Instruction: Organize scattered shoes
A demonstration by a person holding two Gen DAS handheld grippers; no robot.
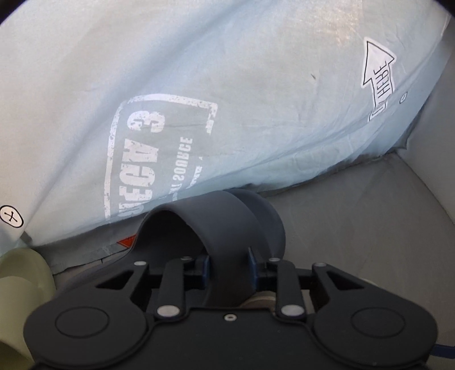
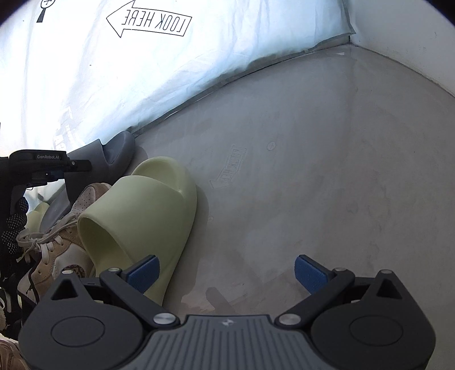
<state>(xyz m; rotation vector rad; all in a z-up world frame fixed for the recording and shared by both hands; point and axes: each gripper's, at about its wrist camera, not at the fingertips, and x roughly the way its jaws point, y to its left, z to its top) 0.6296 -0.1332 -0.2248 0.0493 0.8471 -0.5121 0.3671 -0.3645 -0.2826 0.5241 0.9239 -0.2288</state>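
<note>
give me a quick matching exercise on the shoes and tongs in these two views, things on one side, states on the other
Things:
1. dark grey rubber slide
2. pale green foam slide
3. tan lace-up sneaker
4. right tongs

States:
A. open, nothing between them
B. lies between a green slide and a dark one
C. clamped in the left tongs
D. on the grey floor, unheld

Pairs: 1-C, 2-D, 3-B, 4-A

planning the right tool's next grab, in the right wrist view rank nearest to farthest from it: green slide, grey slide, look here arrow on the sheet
1. green slide, just left of the right tool
2. grey slide, farther left, against the sheet's edge
3. look here arrow, top, on the sheet
</note>
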